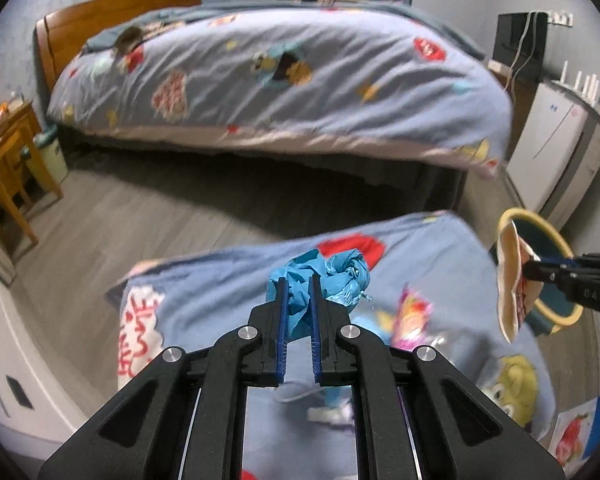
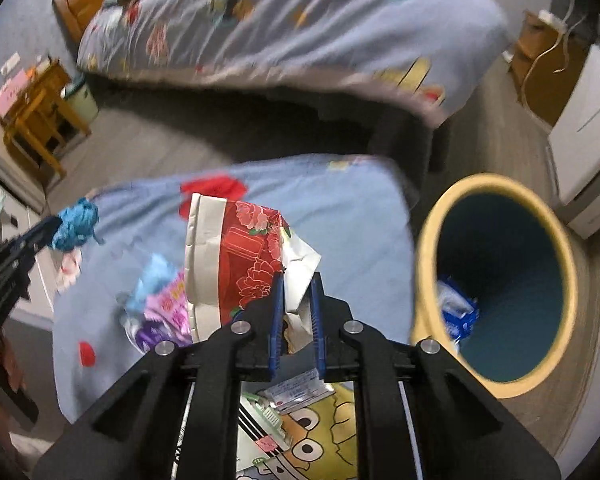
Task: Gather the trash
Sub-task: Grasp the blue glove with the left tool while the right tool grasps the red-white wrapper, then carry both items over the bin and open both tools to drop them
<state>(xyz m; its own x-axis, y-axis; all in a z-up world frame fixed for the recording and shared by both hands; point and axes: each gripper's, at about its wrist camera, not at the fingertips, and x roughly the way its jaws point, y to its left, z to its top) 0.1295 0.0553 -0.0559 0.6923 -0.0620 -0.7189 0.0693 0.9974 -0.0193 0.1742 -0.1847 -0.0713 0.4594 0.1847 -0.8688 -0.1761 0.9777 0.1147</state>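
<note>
Left tongs (image 1: 299, 280) pinch a crumpled blue wad (image 1: 320, 276); blue pads press into it on both sides, and the wad is lifted clear above the near bed cover (image 1: 220, 280). In the right wrist view the same wad (image 2: 76, 222) shows at far left, held at the tip of the left tongs (image 2: 50, 226).

Right tongs (image 2: 298, 280) pinch a torn red-and-white floral wrapper (image 2: 240, 260) by its crumpled white lower edge; most of the wrapper sticks up and left of the jaws. From the left wrist view the wrapper (image 1: 510, 280) hangs edge-on at the right, gripped by the right tongs (image 1: 530, 270), in front of the bin.

Bin (image 2: 496, 280), yellow rim and teal inside, stands on the floor just right of the near bed; a blue-and-white packet (image 2: 458, 314) lies inside it.

More trash is on the near bed cover: a pink-and-purple wrapper (image 2: 168, 312) with a pale blue scrap (image 2: 152, 276) beside it, left of the right tongs, and printed paper slips (image 2: 296, 394) close below the right tongs.

Far side: a second bed (image 1: 280, 80) with a matching cartoon quilt and a wooden headboard (image 1: 100, 16). Wooden side table (image 1: 8, 152) at far left, white appliance (image 1: 556, 140) at far right. Grey wood floor (image 1: 120, 216) between the beds. Both views are motion-blurred.
</note>
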